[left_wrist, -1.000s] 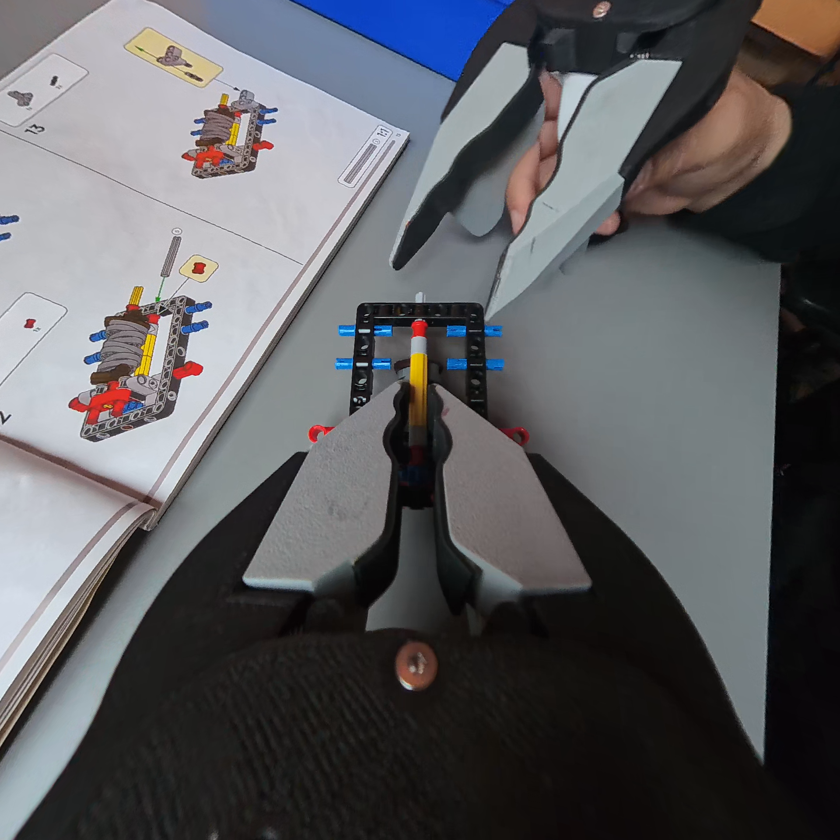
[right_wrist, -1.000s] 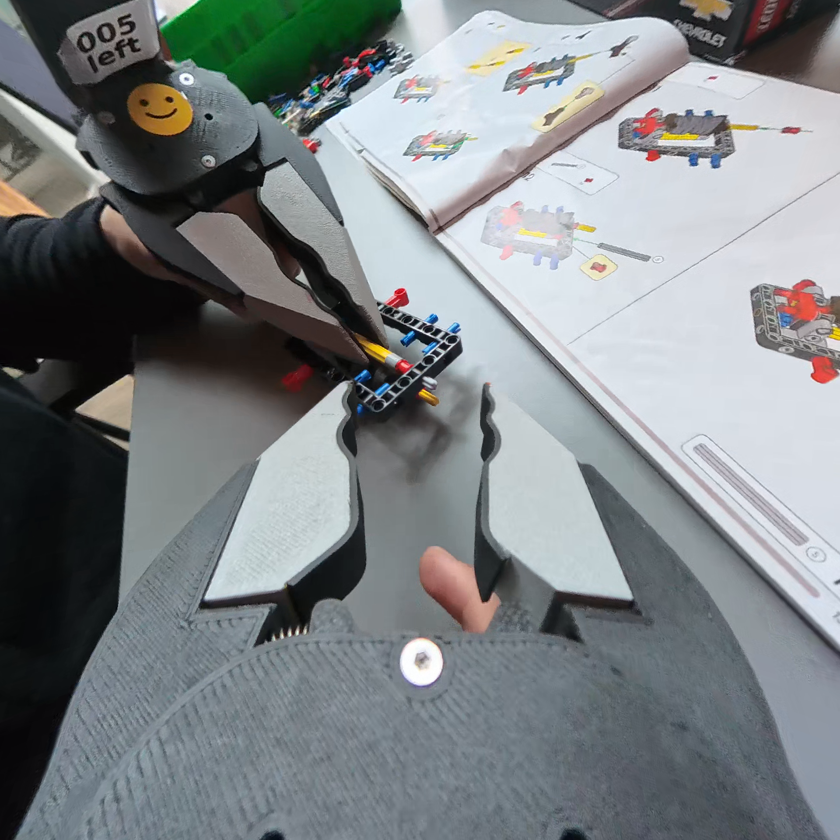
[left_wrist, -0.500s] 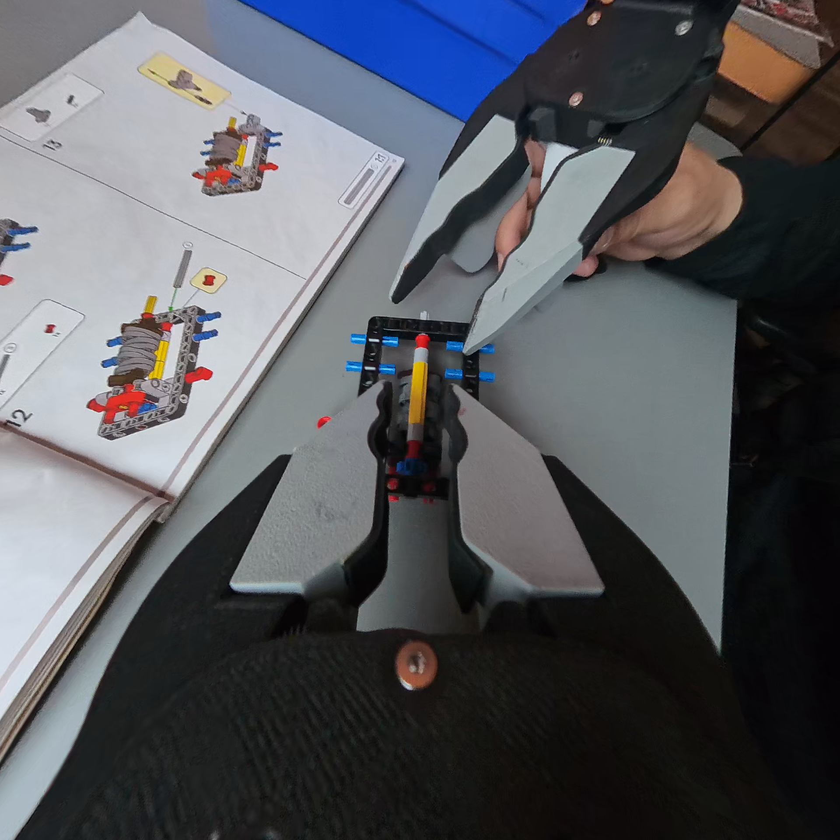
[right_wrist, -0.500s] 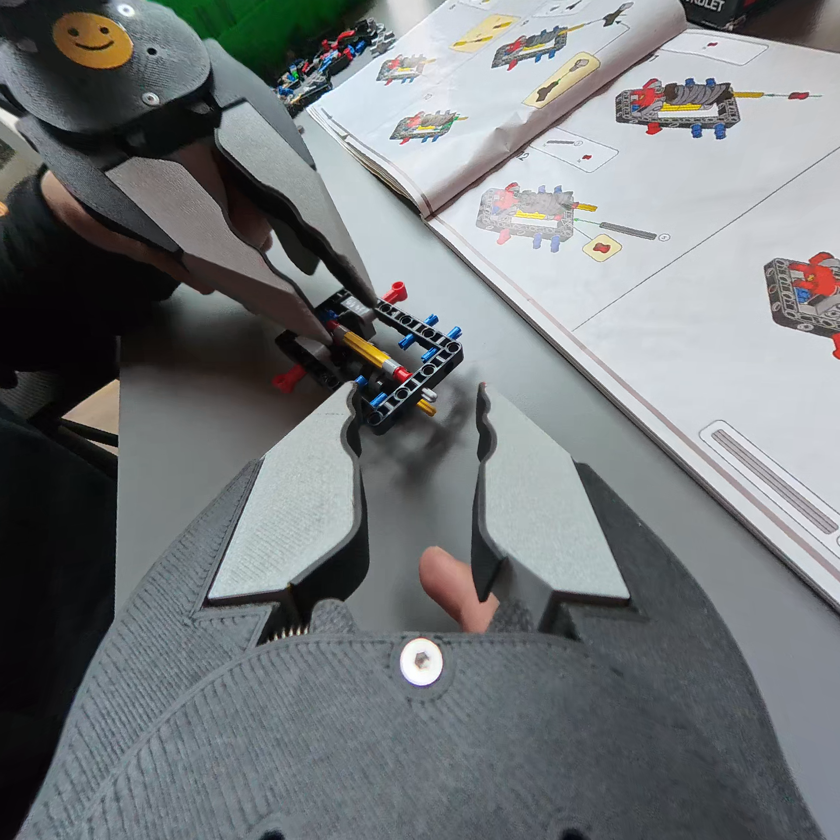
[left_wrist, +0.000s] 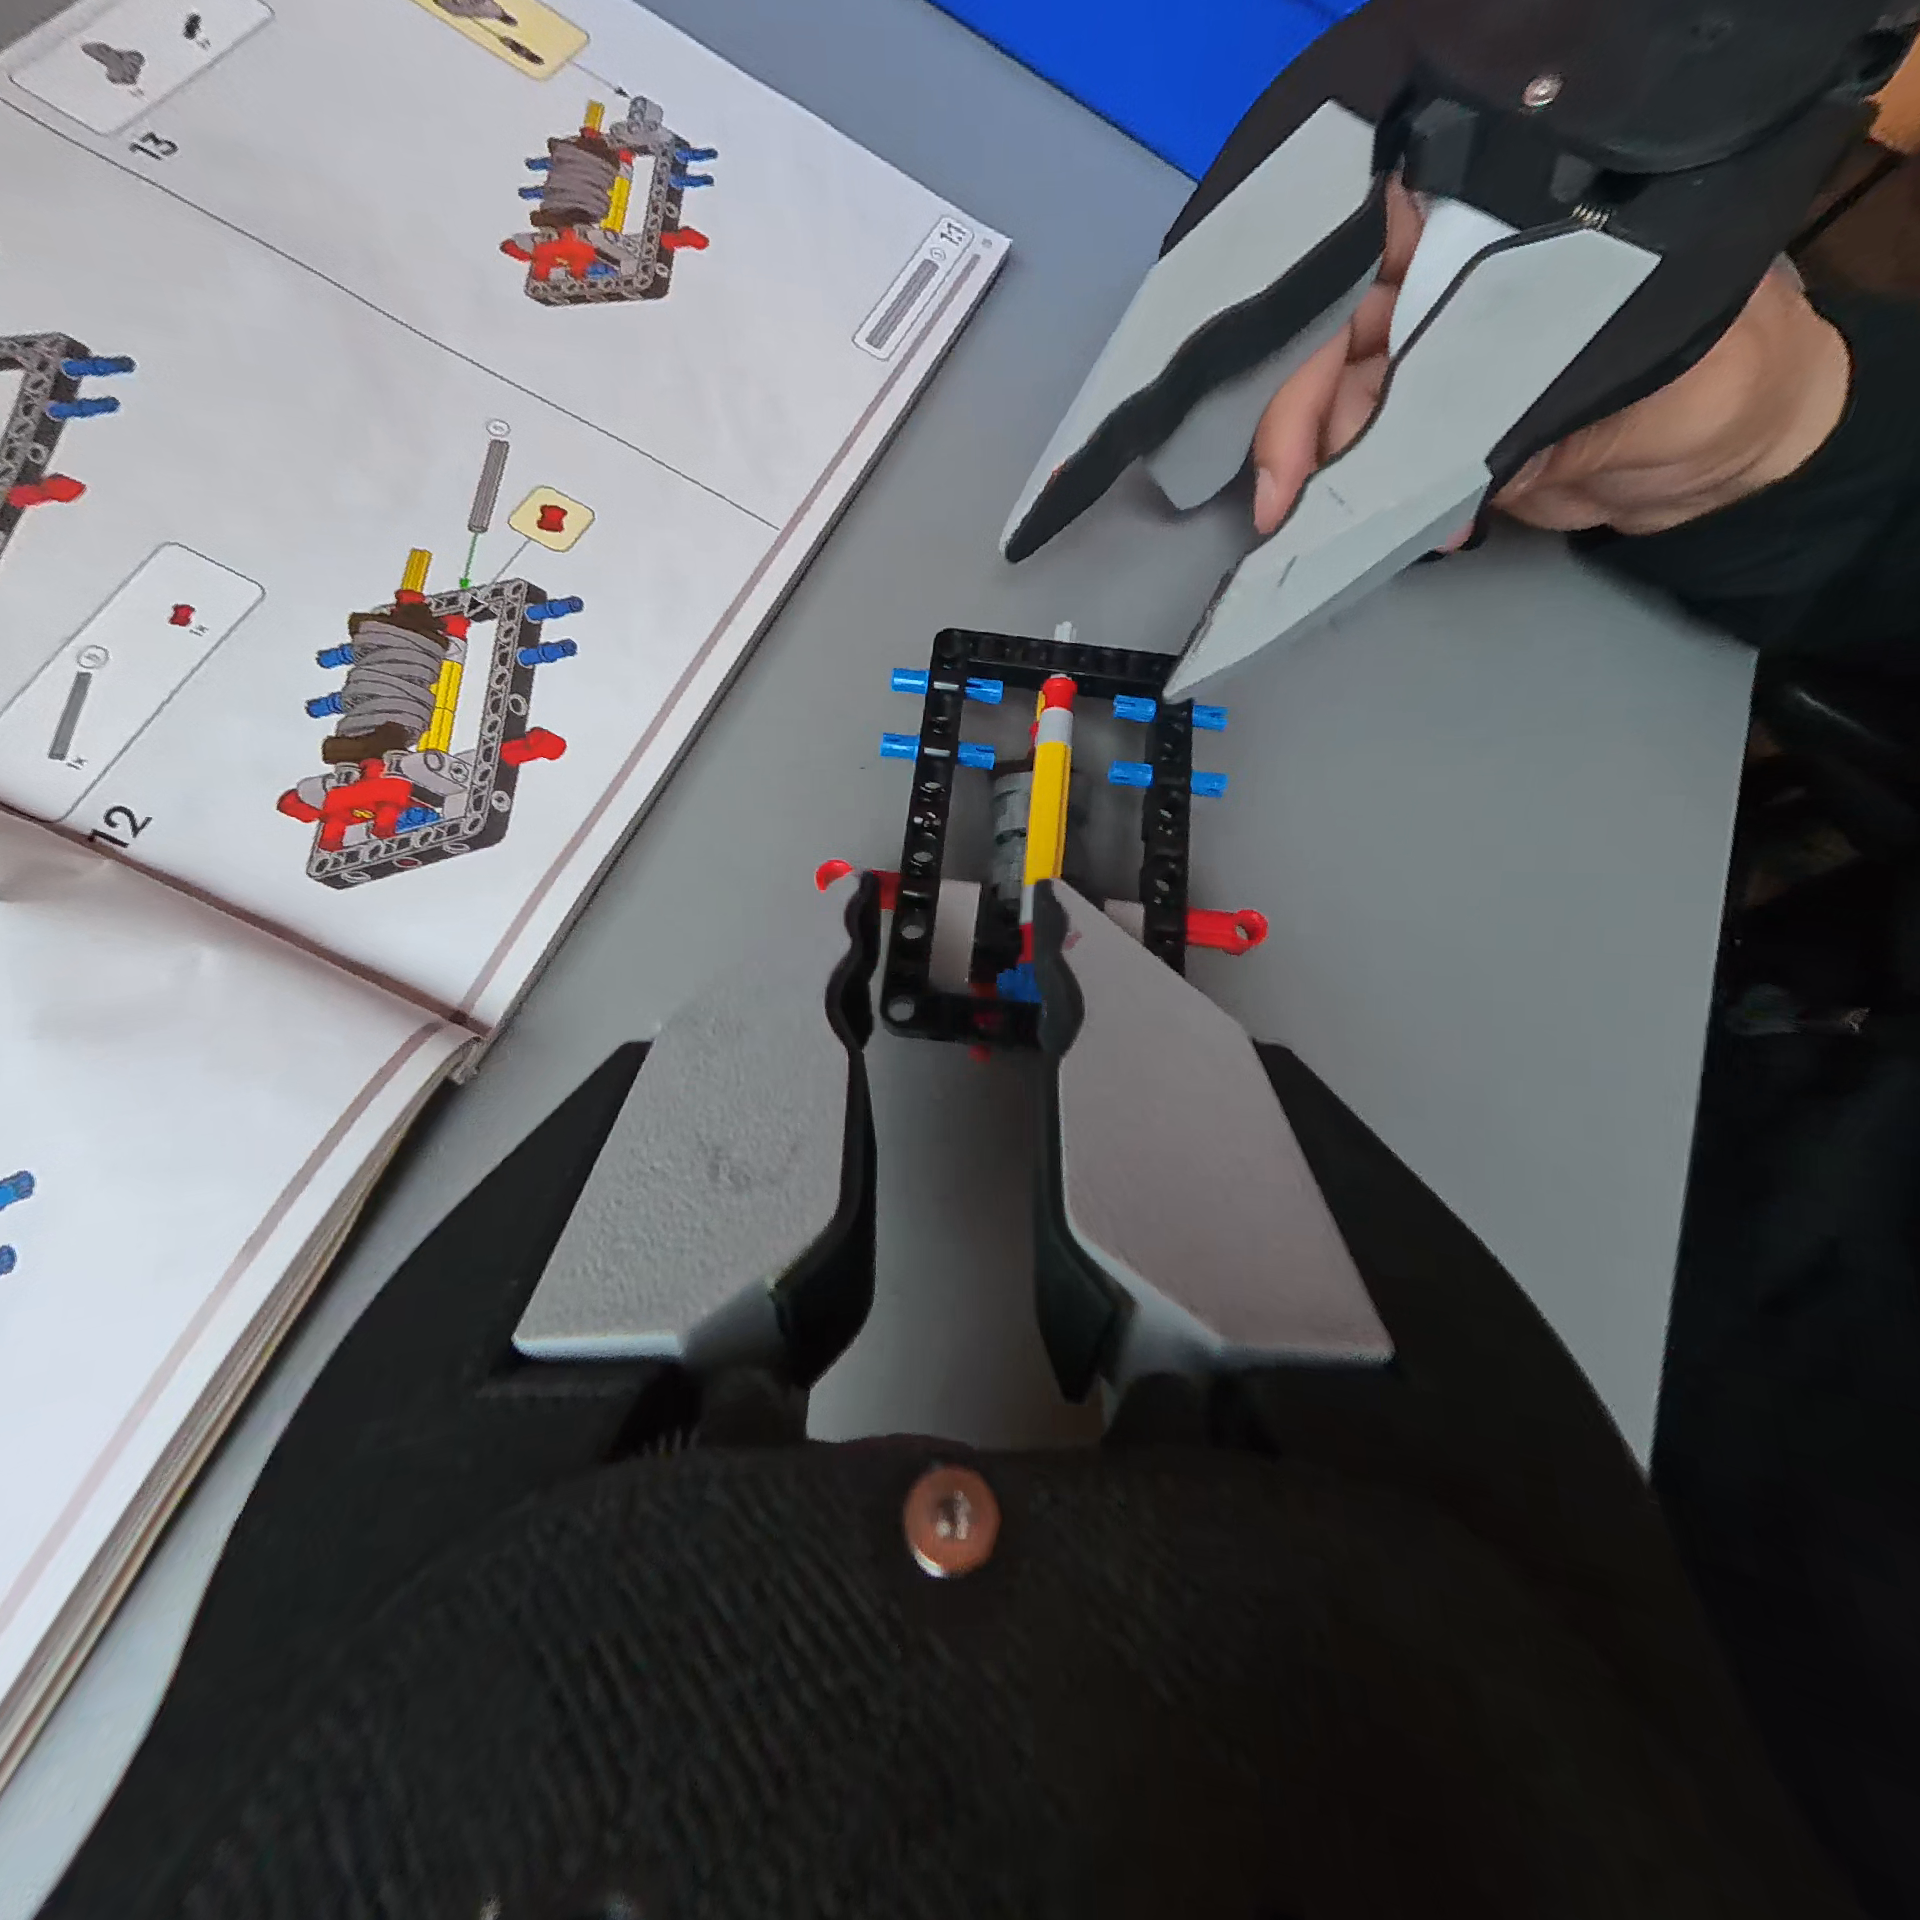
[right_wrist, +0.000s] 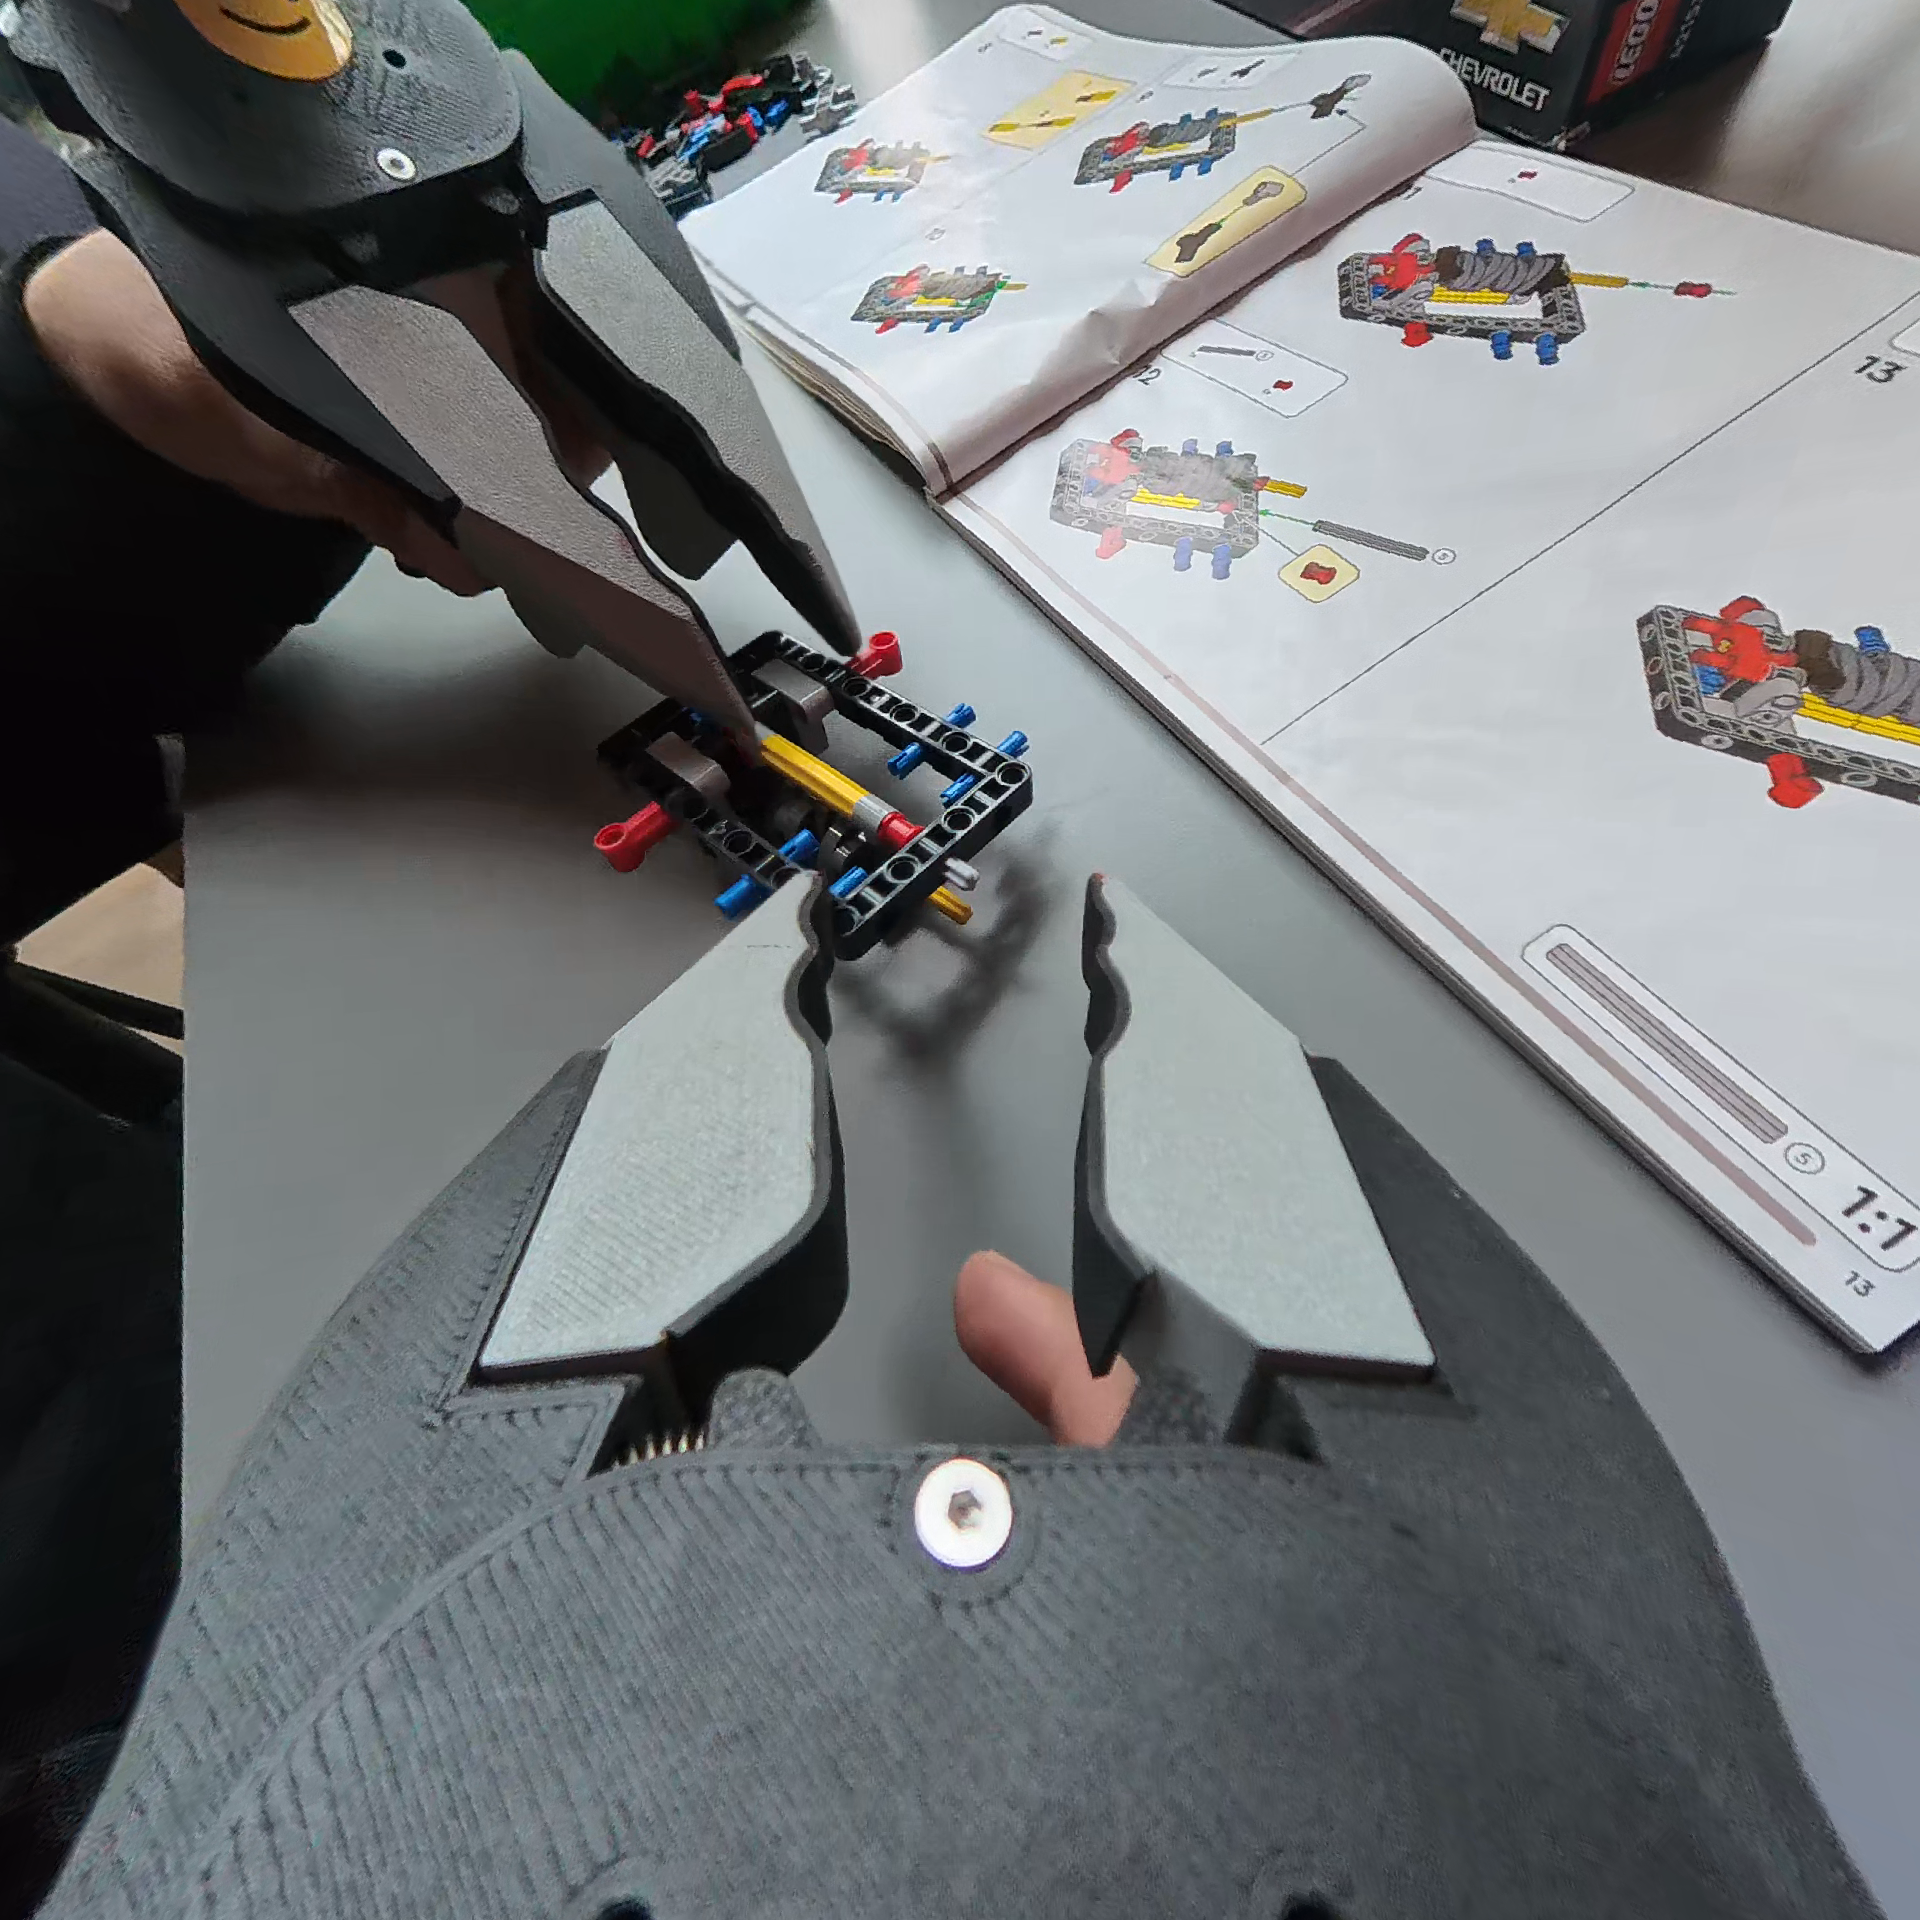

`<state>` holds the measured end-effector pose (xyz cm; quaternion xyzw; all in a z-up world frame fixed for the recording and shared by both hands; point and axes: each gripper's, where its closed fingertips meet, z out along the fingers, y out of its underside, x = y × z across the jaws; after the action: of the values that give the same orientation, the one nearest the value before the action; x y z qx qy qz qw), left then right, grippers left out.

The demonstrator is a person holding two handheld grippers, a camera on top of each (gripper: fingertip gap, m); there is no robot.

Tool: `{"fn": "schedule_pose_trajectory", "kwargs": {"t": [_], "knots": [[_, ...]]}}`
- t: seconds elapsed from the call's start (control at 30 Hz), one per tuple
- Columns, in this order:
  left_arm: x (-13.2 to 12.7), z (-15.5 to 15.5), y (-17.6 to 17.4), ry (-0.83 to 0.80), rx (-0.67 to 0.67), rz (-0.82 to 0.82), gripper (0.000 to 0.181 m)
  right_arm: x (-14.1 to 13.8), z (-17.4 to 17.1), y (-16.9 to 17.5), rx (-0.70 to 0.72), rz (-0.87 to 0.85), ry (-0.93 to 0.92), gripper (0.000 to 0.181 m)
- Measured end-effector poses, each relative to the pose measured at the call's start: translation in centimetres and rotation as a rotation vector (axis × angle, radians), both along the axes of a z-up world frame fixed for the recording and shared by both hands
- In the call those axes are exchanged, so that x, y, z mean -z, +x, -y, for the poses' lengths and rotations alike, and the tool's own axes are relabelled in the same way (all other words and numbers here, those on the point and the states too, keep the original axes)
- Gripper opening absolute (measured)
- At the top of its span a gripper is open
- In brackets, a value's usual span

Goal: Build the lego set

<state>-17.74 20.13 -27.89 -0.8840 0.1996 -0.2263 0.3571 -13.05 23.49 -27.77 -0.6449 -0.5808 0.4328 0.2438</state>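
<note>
1. Left gripper (left_wrist: 951,914) is spreading wider vs 0.5 s ago, tips now straddling frame (left_wrist: 1044,831)'s near end, not clamping.
2. Right gripper (right_wrist: 951,904) is staying apart, one tip touching frame's 12 o'clock corner.
3. Frame is lying flat on table (left_wrist: 1455,987), long axis running 6–12, yellow axle (left_wrist: 1049,800) along it; booklet (left_wrist: 416,520) at 9.

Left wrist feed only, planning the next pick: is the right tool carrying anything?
Observer: No. The right tool is open, with nothing between its grey fingers.
Operator: Anything sticking out of the frame's far end?
Observer: Yes. A thin yellow axle end pokes out past the end beam of the black rectangular lego frame, just under a grey tip.
Operator: Where are the spare parts?
Observer: A loose pile of small mixed-colour lego pieces lies beside a green container, next to the far page of the open paper instruction booklet.
</note>
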Motion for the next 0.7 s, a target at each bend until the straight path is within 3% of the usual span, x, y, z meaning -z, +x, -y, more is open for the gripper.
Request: {"fn": "schedule_pose_trajectory", "kwargs": {"t": [0.3, 0.47, 0.7], "knots": [[-0.2, 3.4, 1.7, -0.068, 0.024, 0.084, 0.026, -0.2, 0.4, 0.2, -0.024, -0.013, 0.030, 0.033], [-1.4, 5.3, 3.8, -0.096, 0.088, 0.218, 0.021, 0.1, 0.6, 0.0, -0.057, 0.007, 0.101, 0.030], [-1.4, 3.5, 1.6, -0.055, 0.033, 0.173, 0.023, -0.8, 1.0, -0.5, -0.198, 0.006, 0.235, 0.023]]}}
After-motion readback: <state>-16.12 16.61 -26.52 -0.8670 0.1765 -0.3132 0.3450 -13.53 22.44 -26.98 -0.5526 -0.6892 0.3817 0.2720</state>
